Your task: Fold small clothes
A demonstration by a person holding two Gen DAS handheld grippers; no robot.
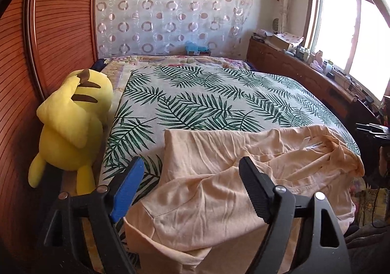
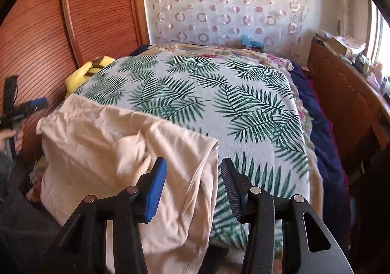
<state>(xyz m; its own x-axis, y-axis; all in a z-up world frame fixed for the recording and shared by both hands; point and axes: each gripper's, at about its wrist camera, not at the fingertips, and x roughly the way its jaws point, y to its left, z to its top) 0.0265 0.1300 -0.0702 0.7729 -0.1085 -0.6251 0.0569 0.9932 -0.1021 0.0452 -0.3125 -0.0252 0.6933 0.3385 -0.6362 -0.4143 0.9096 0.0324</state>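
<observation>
Pale peach cotton garment (image 1: 243, 176) lies crumpled on the leaf-print bedspread (image 1: 195, 98), near edge, long axis across us. Our left gripper (image 1: 192, 188) and right gripper (image 2: 193, 188) both gape empty above it, one at each end.

A pale peach garment (image 1: 219, 188) of thin, creased cotton is seen laid on the near end of the leaf-printed bedspread (image 1: 195, 98), its lower part hanging over the bed's edge. It is partly folded: one straight folded edge is turned toward the far side of the bed, while a bunched, rumpled opening with a hem is left at one corner. In the right wrist view the same garment (image 2: 109, 152) is shown spread flat with loose wrinkles.
</observation>
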